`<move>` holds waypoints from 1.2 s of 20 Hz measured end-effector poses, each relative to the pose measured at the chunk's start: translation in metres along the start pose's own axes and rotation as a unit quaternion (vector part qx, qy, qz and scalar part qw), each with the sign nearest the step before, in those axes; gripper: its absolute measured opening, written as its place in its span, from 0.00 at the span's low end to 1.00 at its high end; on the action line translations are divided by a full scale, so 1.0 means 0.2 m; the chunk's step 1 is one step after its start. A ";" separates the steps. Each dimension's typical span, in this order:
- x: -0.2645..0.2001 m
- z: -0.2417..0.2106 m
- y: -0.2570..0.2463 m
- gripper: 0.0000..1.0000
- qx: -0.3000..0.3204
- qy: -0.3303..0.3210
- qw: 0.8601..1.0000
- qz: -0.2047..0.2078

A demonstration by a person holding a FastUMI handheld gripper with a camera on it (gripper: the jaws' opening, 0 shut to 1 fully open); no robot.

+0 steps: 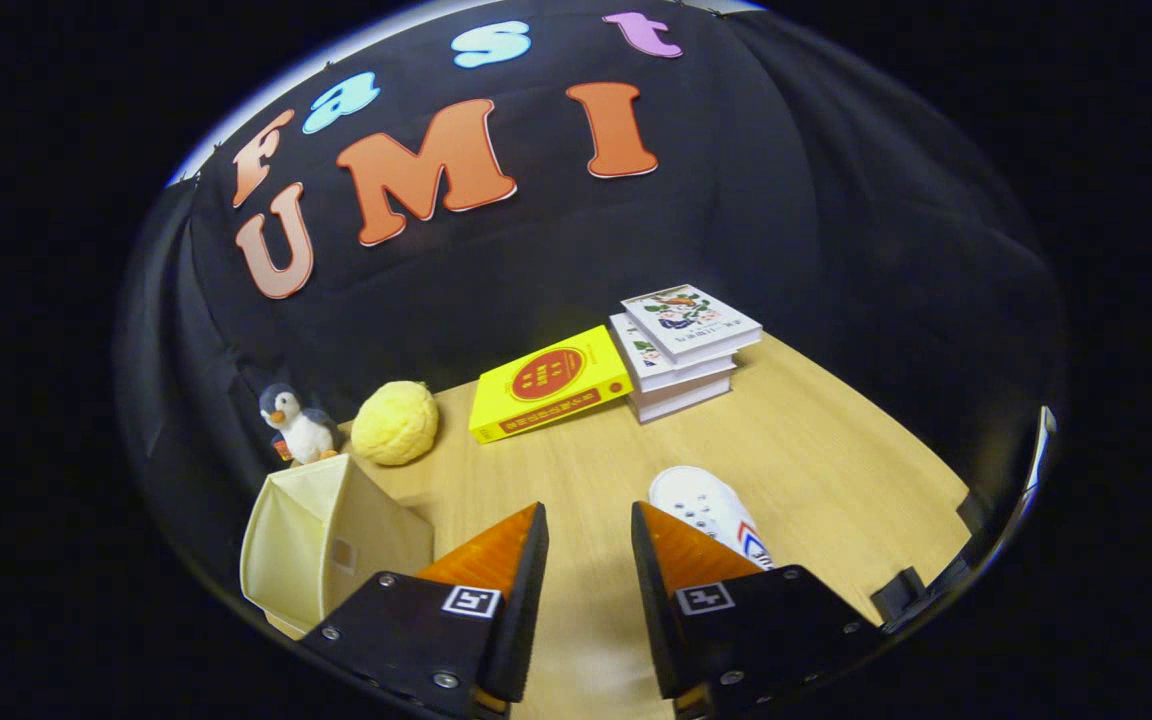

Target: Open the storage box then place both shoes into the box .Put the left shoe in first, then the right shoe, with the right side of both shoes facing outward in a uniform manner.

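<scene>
The tongs (588,520) are wide apart and hold nothing. A white shoe (711,510) lies on the surface (816,450) by the right finger, toe pointing away. The box (321,535) stands left.

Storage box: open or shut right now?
Cannot tell. The cream storage box sits beside one finger, no opening or lid gap showing. The gripper is open, holding nothing; a white shoe lies outside.
</scene>
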State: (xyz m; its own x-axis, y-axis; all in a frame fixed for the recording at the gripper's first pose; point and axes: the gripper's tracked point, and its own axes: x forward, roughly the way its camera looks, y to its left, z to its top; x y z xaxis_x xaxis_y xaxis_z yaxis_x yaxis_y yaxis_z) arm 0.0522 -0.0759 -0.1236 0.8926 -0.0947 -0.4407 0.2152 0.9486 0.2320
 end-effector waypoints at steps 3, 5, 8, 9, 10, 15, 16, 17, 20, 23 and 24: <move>0.03 -0.04 -0.22 0.75 0.003 0.015 1.000 -0.021; 0.06 -0.07 -0.34 0.91 0.004 0.025 0.999 -0.031; 0.11 -0.14 -0.48 0.98 -0.004 0.042 0.998 -0.042; 0.13 -0.17 -0.52 0.99 -0.007 0.048 0.998 -0.041; 0.15 -0.20 -0.55 0.99 -0.008 0.055 0.998 -0.041; 0.23 -0.35 -0.67 0.99 -0.005 0.089 0.995 -0.036; 0.25 -0.37 -0.69 0.99 -0.004 0.095 0.995 -0.034; 0.27 -0.40 -0.70 0.99 -0.003 0.101 0.994 -0.032; 0.31 -0.48 -0.72 0.99 -0.009 0.120 0.993 -0.020; 0.34 -0.56 -0.73 0.98 -0.022 0.137 0.990 -0.013; 0.35 -0.56 -0.72 0.98 -0.021 0.139 0.990 -0.010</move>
State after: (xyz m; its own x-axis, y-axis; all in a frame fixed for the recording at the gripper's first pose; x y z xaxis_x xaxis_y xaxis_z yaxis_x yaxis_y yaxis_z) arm 0.0382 -0.1859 -0.2856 0.7430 -0.0332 -0.6685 0.2103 0.9598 0.1861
